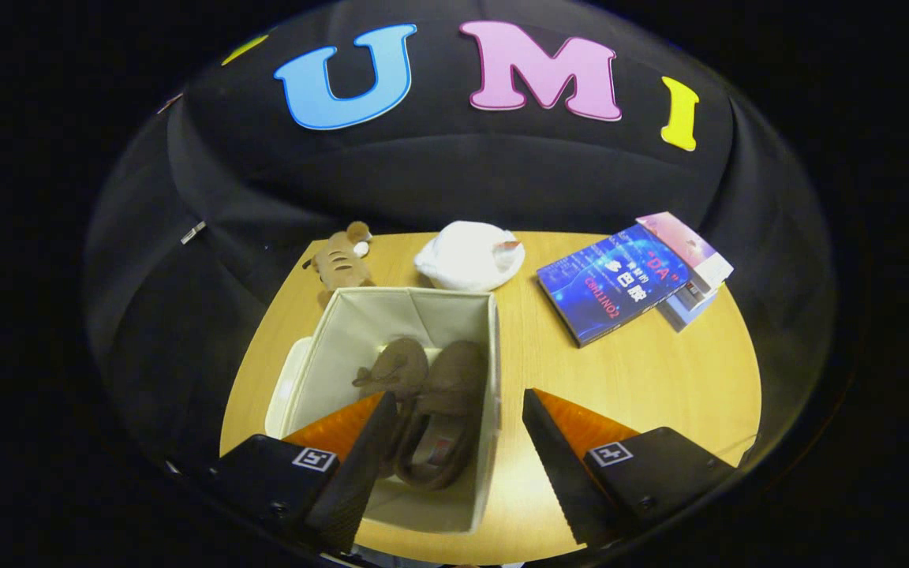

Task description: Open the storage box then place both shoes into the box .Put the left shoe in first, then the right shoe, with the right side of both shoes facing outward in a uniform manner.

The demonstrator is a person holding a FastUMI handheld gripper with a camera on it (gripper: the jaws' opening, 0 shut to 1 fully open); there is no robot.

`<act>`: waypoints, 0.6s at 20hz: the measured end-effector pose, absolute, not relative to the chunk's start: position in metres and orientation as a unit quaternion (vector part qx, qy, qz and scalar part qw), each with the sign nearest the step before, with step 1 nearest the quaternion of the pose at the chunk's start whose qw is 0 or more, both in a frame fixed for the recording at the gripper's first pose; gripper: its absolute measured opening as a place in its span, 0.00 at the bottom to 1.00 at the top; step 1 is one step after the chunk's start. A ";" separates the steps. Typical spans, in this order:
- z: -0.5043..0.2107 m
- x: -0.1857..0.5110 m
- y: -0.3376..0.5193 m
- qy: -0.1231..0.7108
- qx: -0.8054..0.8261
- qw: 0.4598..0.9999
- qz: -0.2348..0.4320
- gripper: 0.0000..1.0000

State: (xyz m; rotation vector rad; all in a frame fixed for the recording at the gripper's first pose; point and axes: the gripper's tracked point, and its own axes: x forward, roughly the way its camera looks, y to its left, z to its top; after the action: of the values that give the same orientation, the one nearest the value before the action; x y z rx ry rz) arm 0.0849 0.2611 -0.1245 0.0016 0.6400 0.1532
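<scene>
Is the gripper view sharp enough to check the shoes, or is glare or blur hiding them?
Gripper view: shoes in the box sharp, shaded, no glare; fisheye bends the table edge; open tongs slightly soft, holding nothing.

Item count, gripper view:
- Storage box: 1, open.
- Shoes: 2, both inside box, left shoe and right shoe.
- Plush toy: 1.
- White cloth bundle: 1.
- Books: 2 or more, stacked; exact qty unclear.
- Table: 1.
- Gripper: 1 unit w/ 2 fingers, spread apart, gripping nothing.
</scene>
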 end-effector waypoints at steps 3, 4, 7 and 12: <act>-0.096 0.078 0.231 0.279 -0.010 0.958 0.072 0.99; -0.082 0.074 0.218 0.267 -0.011 0.961 0.072 0.99; -0.056 0.067 0.179 0.236 -0.014 0.969 0.068 0.99; -0.015 0.060 0.107 0.177 -0.029 0.982 0.061 0.99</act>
State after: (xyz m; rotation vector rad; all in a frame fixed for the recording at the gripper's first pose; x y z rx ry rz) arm 0.0602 0.1070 -0.0148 -0.0585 0.3570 0.1235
